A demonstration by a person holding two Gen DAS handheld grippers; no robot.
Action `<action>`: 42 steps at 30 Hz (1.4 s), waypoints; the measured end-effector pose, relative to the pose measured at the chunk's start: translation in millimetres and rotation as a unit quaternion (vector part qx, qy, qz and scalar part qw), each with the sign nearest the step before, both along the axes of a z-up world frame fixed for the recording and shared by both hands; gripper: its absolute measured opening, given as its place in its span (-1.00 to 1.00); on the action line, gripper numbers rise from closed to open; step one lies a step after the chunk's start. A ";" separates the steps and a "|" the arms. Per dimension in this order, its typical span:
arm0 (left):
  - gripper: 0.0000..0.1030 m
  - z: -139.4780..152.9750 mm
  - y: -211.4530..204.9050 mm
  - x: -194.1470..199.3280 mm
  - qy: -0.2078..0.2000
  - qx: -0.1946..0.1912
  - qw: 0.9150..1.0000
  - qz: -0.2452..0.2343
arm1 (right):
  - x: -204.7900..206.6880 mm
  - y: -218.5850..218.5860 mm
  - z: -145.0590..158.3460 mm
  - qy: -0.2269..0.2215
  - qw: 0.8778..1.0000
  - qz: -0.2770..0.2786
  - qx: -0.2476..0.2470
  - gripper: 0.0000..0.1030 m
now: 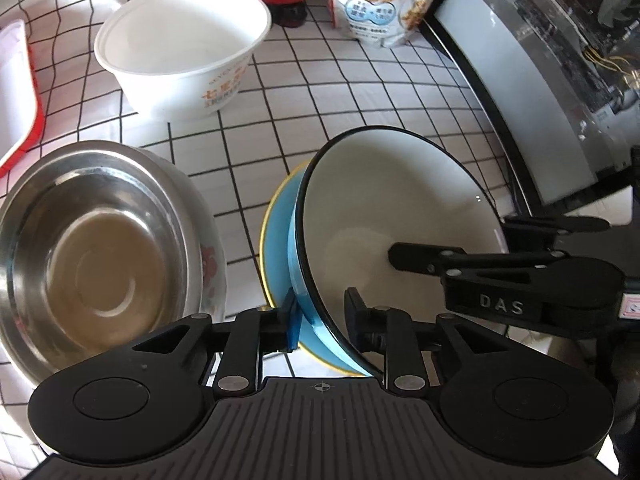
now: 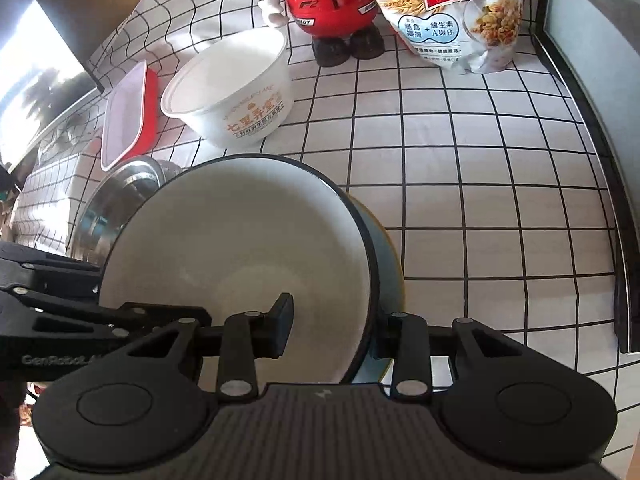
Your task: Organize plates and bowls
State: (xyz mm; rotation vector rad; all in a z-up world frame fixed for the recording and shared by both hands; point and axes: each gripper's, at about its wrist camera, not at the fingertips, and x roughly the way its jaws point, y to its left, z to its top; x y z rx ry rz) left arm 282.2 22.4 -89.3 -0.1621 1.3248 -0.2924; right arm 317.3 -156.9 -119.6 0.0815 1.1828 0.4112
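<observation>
Tilted up in a yellow-rimmed dish [image 1: 276, 240], mouth facing both tools: the blue bowl [image 1: 400, 200]. Straddled at the near wall by the left gripper [image 1: 322, 312] and at the far side by the right gripper [image 2: 332, 326] (one finger inside, one outside; pinched or merely astride, cannot tell). Checked cloth [image 1: 340, 100] beneath, steel bowl [image 1: 100, 260] just left, paper bowl [image 1: 180, 48] behind.

Both tools matte black plastic. Left tool [image 1: 320, 316]: ribbed grey-black base w/ small crosshair mark, two round disc housings, linkage arms w/ silver screws, one blue pad. Right tool [image 2: 332, 326]: same build; white "DAS" lettering on side. "GenRobot" text on left tool's side.
</observation>
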 end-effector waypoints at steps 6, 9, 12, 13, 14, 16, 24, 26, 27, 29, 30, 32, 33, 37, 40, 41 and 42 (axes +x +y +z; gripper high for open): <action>-0.42 2.1 3.5 -0.1 0.012 -0.007 1.000 -0.009 | -1.3 -0.7 -0.2 0.009 1.000 -0.001 0.005 -0.30; -0.42 0.3 5.0 2.6 0.020 -0.011 1.000 -0.008 | -1.4 -1.9 -0.3 0.009 1.000 -0.006 0.009 -0.30; -0.45 -2.9 3.8 8.3 0.022 -0.005 1.000 -0.007 | 0.9 -3.1 -1.1 0.007 1.000 -0.016 0.012 -0.30; -0.47 -3.7 3.1 9.7 0.023 -0.002 1.000 -0.006 | 1.7 -3.4 -0.8 0.008 1.000 -0.021 0.012 -0.30; -0.47 -3.4 2.2 9.9 0.022 0.001 1.000 -0.006 | 1.5 -3.4 -0.2 0.007 1.000 -0.025 0.010 -0.27; -0.44 -2.0 -0.6 7.5 0.018 0.009 1.000 -0.019 | -1.3 -4.5 1.5 0.006 1.000 -0.028 0.011 -0.26; -0.47 2.9 0.4 7.6 0.010 0.028 0.999 -0.036 | -7.3 -11.0 10.7 -0.005 0.999 -0.030 0.013 -0.26; -0.56 3.0 4.4 9.4 0.011 0.019 0.999 -0.029 | -8.6 -13.1 16.6 -0.024 0.999 -0.035 0.005 -0.24; -0.55 2.2 6.3 10.0 0.014 0.019 0.999 -0.025 | -9.2 -13.7 20.3 -0.033 0.999 -0.032 0.004 -0.24; -0.57 1.4 7.5 10.0 0.008 0.021 0.999 -0.023 | -8.5 -14.7 22.8 -0.036 0.999 -0.031 0.006 -0.24; -0.57 0.9 7.9 10.1 0.008 0.023 0.999 -0.022 | -8.0 -14.3 22.5 -0.036 0.999 -0.031 0.005 -0.24; -0.57 2.4 8.1 8.7 0.002 0.029 0.999 -0.019 | -8.5 -12.9 21.6 -0.037 0.999 -0.031 0.002 -0.24; -0.57 5.4 8.2 6.5 -0.005 0.033 0.999 -0.019 | -9.4 -12.9 21.9 -0.040 0.999 -0.031 0.001 -0.24; -0.57 25.3 8.0 -5.0 -0.070 0.041 0.996 -0.020 | -18.9 -18.6 29.3 -0.068 0.997 -0.040 0.005 -0.12; -0.56 27.2 1.6 -2.5 -0.099 0.047 0.994 -0.025 | -19.8 -23.7 29.5 -0.081 0.995 -0.059 -0.001 -0.02; -0.56 24.5 -1.9 1.0 -0.102 0.045 0.993 -0.032 | -18.5 -25.2 27.1 -0.077 0.995 -0.066 0.001 -0.01; -0.52 20.6 -5.5 5.2 -0.107 0.048 0.992 -0.040 | -17.2 -26.4 23.9 -0.071 0.995 -0.073 0.003 -0.01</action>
